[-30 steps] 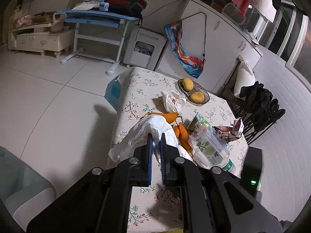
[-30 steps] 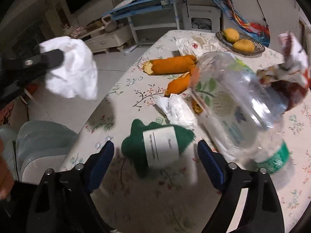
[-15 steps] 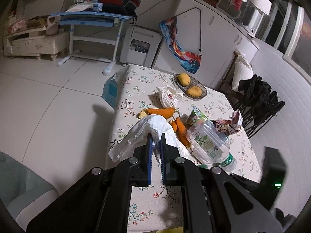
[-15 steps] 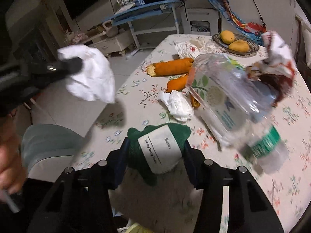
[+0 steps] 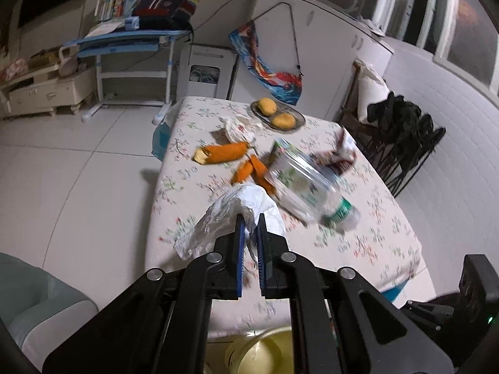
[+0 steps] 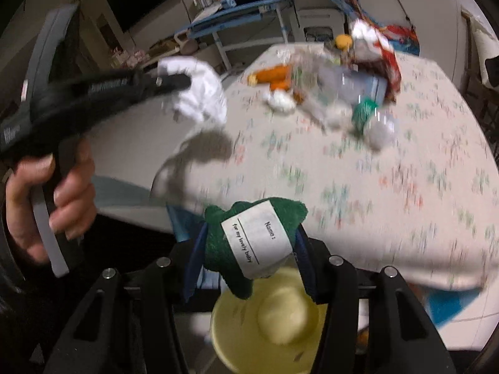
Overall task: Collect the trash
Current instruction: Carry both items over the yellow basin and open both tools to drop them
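My left gripper is shut on a crumpled white plastic bag, held above the near edge of the flowered table; the bag also shows in the right wrist view. My right gripper is shut on a green cloth item with a white label, held off the table's near edge above a yellow bin. The bin also shows in the left wrist view. A clear plastic bottle, a crumpled tissue and a snack wrapper lie on the table.
Carrots, a second white bag and a dish of mangoes are farther back on the table. A black folding chair stands at the right. A grey seat is at the lower left.
My right gripper closed on the green cloth item, lifted it off the table and drew back over the yellow bin. My left gripper pulled back with the white bag.
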Demonstrator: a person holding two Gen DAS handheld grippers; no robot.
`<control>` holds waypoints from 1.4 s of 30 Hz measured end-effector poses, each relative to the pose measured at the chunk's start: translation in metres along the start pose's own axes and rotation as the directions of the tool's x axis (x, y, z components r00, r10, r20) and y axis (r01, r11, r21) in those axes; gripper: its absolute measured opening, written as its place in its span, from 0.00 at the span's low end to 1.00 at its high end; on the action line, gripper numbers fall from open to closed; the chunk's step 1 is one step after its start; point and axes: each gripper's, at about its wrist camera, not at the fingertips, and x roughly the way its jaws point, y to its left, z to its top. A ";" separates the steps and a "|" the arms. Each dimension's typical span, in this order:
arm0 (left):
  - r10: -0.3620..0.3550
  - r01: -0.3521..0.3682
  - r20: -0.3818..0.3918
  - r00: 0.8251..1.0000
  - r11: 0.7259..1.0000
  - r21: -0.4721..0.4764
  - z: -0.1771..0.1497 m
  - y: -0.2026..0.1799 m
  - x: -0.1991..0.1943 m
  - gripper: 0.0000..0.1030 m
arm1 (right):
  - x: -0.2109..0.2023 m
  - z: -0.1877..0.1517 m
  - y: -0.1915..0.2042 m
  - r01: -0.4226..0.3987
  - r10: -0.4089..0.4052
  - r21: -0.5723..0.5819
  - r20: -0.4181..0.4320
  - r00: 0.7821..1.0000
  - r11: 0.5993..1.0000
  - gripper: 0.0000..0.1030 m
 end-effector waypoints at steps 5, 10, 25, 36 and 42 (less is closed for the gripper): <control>-0.011 0.013 -0.036 0.999 0.999 0.050 -0.028 -0.021 -0.008 0.06 | 0.017 -0.035 -0.003 0.023 -0.023 -0.003 -0.112 0.993 1.000 0.52; -0.019 0.024 -0.067 0.998 0.997 0.074 -0.051 -0.037 -0.014 0.06 | 0.040 -0.057 -0.008 0.053 -0.058 -0.029 -0.215 0.975 0.998 0.53; -0.032 0.044 -0.115 0.993 0.994 0.103 -0.087 -0.056 -0.025 0.06 | 0.038 -0.069 -0.016 0.064 -0.062 -0.002 -0.244 0.968 0.998 0.60; -0.050 0.067 -0.144 0.988 0.991 0.112 -0.103 -0.064 -0.033 0.06 | 0.023 -0.065 -0.020 0.090 -0.076 0.058 -0.214 0.974 0.994 0.77; -0.062 0.088 -0.184 0.981 0.987 0.134 -0.117 -0.074 -0.032 0.06 | -0.001 -0.060 -0.037 0.137 -0.121 0.159 -0.102 0.987 0.978 0.79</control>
